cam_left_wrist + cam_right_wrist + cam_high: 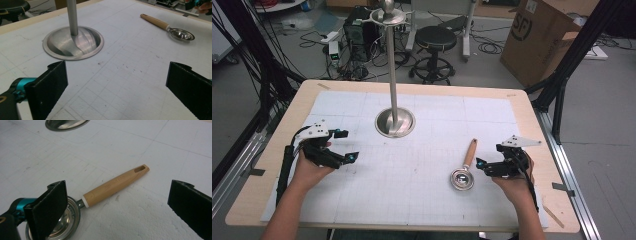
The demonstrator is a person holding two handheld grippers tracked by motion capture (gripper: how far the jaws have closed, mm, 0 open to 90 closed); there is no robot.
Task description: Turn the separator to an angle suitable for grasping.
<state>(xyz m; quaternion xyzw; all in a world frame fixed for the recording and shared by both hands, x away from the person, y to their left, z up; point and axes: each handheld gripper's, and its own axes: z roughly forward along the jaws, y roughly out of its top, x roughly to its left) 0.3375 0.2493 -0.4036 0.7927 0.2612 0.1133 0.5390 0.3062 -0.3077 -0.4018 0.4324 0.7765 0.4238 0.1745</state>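
Two grippers in your hands, your left gripper (pixel 346 145) at frame left, jaws wide apart and empty, steel stand (pixel 395 121) upper centre, wooden-handled strainer (pixel 465 169) right of centre, your right gripper (pixel 480 164) just beside it, gaping, holding nothing.

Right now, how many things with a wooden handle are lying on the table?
1. A metal scoop with a wooden handle lies on the white mat at the table's right side, just in front of the right gripper, whose fingers stand open. Nothing seems hidden.
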